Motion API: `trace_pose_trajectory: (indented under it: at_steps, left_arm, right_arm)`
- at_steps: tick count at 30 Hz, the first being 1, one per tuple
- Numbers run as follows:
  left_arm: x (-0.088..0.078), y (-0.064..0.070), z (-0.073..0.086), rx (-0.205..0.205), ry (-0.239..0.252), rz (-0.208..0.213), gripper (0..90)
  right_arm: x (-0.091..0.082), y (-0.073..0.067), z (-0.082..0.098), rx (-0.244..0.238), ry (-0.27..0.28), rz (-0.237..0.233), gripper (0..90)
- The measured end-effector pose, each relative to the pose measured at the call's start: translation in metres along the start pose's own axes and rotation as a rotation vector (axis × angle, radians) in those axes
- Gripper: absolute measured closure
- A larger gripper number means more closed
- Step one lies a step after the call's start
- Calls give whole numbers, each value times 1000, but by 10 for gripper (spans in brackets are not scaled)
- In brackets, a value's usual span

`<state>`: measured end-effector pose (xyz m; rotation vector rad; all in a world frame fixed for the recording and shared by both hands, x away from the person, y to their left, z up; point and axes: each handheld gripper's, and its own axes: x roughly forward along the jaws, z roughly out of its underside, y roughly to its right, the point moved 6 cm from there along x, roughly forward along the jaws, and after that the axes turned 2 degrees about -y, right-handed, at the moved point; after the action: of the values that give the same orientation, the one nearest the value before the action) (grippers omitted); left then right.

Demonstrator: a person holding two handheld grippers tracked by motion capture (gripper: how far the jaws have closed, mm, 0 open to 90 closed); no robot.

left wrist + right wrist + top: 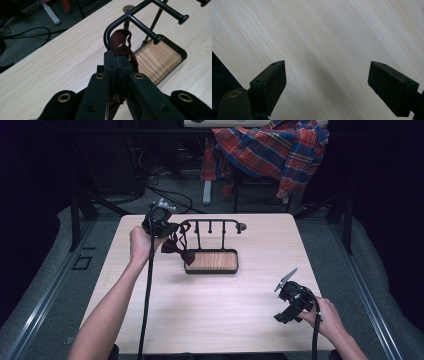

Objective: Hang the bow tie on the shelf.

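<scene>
A: My left gripper (117, 65) is clenched on the dark red bow tie's strap (119, 41), looped at the black rack's (140, 23) curved end. If I pull sideways, the strap may snag and tip the rack.

B: Tray contents?

A: The rack's wooden tray (211, 262) holds nothing; the bow (178, 251) hangs at its left edge. My right gripper (327, 85) idles released over the table (332, 32).

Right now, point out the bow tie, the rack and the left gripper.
bow tie (178, 251): high view, on its knot.
rack (119, 20): left gripper view, on the curved end of its top bar.
left gripper (116, 60): left gripper view, between its fingertips.
</scene>
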<state>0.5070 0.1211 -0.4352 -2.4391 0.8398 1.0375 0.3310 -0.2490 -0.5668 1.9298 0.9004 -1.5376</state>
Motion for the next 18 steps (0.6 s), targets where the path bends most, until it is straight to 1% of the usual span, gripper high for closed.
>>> trace_pose_trajectory:
  at_steps: [3,6,13,15,18]
  left_arm:
    - [2,-2,-1,-7,1,-7,892]
    - [5,-4,-2,-15,-2,-5,892]
    - [12,-8,-1,-31,-9,-10,890]
    - [13,-9,0,-37,-8,-9,890]
    - [15,-9,1,-39,-10,-4,890]
  right_arm:
    - [-1,1,0,-8,-13,4,147]
    - [0,0,0,0,0,-2,147]
    - [0,0,0,1,-2,-3,147]
    - [-1,1,1,-14,-20,12,147]
    - [-1,1,0,-12,-15,4,147]
